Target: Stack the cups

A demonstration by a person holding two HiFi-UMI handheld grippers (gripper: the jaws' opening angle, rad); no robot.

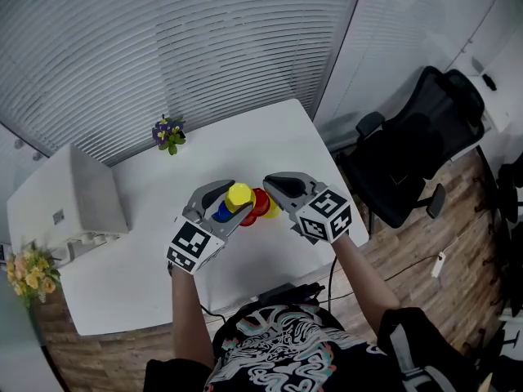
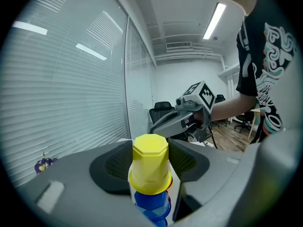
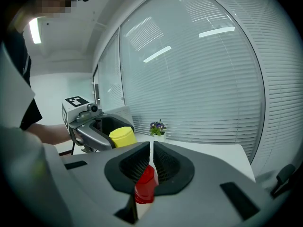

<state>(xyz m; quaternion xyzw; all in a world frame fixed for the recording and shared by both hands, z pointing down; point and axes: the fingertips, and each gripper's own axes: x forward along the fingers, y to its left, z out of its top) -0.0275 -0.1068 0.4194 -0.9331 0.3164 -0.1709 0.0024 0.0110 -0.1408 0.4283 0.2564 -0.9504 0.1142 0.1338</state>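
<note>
In the left gripper view an upside-down yellow cup [image 2: 150,164] sits on a blue cup [image 2: 152,206]. My left gripper [image 2: 150,161] is shut on the yellow cup, with a pad against each side. The head view shows the same yellow cup [image 1: 239,194] and blue cup [image 1: 222,213] in the left gripper [image 1: 234,202] over the white table [image 1: 245,141]. A red cup [image 1: 260,203] stands just right of them, at the tips of my right gripper [image 1: 270,190]. In the right gripper view that gripper [image 3: 151,162] is shut, and the red cup [image 3: 146,187] shows under its pads. Whether they pinch it is unclear.
A small pot of purple flowers [image 1: 169,133] stands at the table's far edge. A white box [image 1: 82,194] sits on the left end. A black office chair [image 1: 417,153] stands to the right of the table. Window blinds run behind it.
</note>
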